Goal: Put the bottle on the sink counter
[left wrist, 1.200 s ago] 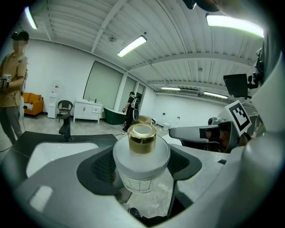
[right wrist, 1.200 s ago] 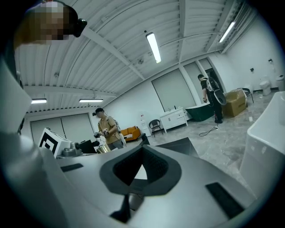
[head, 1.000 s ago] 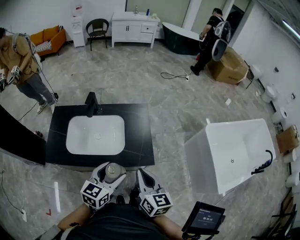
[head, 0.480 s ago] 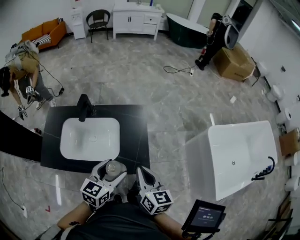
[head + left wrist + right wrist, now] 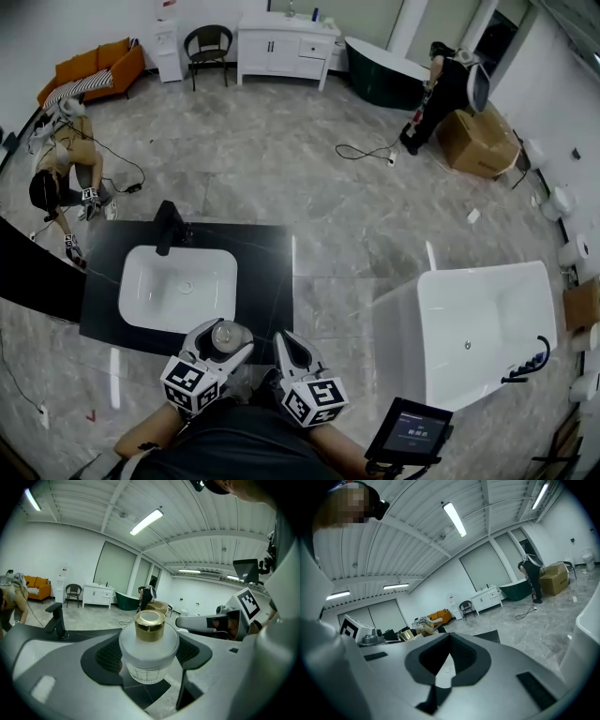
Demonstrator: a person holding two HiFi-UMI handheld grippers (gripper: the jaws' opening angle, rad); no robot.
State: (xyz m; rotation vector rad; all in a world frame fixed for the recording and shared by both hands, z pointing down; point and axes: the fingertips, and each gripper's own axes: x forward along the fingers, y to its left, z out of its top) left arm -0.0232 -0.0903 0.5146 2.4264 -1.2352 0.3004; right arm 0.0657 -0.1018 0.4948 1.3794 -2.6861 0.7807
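Seen from the head, one black worktop (image 5: 272, 281) carries one white basin (image 5: 178, 289) with one black tap (image 5: 167, 225) on its far rim. Two grippers sit on the near side of the basin. The left gripper (image 5: 217, 349) holds the single bottle (image 5: 225, 336) at the worktop's front edge, and only its round top shows here. The right gripper (image 5: 291, 349) is just right of it. Right of the basin, apart from the worktop, stands one white bathtub (image 5: 478, 323). Two other people are in the room: one crouching (image 5: 56, 178) beyond the basin's left end, one standing (image 5: 450, 84) far off to the right. The left gripper view adds what the head view lacks. The bottle (image 5: 149, 644) is squat with a frosted white body, a gold cap (image 5: 150, 623) and a fine printed grid low on its side, and the left gripper (image 5: 149, 660) pinches it between both dark pads. In the right gripper view, the right gripper (image 5: 447, 660) is pressed together, holding nothing.
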